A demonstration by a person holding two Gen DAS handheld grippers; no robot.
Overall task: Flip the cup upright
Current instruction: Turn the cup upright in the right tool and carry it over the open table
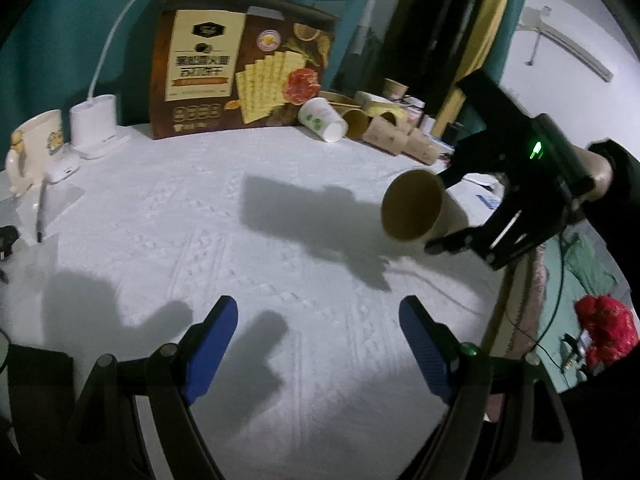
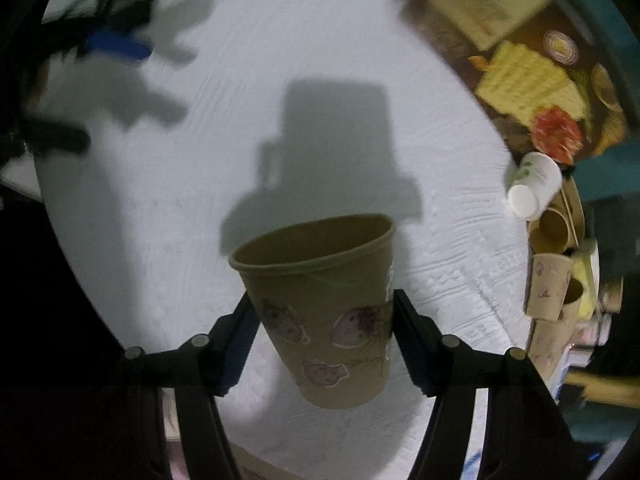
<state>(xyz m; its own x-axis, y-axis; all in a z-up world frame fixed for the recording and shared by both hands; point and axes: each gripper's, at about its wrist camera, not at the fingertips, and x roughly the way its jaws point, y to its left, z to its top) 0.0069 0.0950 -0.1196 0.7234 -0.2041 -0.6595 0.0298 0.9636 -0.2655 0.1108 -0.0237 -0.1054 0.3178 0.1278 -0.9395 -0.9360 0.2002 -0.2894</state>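
A: The right claw (image 2: 322,322) grips a brown paper cup with pink printed figures (image 2: 324,312) across its wall, held clear above the white textured desk (image 1: 240,208), mouth tipped sideways, not yet upright

B: And the left claw (image 1: 316,344)?

A: Blue pads parted, nothing between them, low over the desk

B: What might spoil it?

A: Thin paper may buckle under the squeeze and slip. Turned too fast or released while tilted, the light cup could topple towards the heap of paper cups (image 1: 384,128) beside the brown cracker box (image 1: 240,64)
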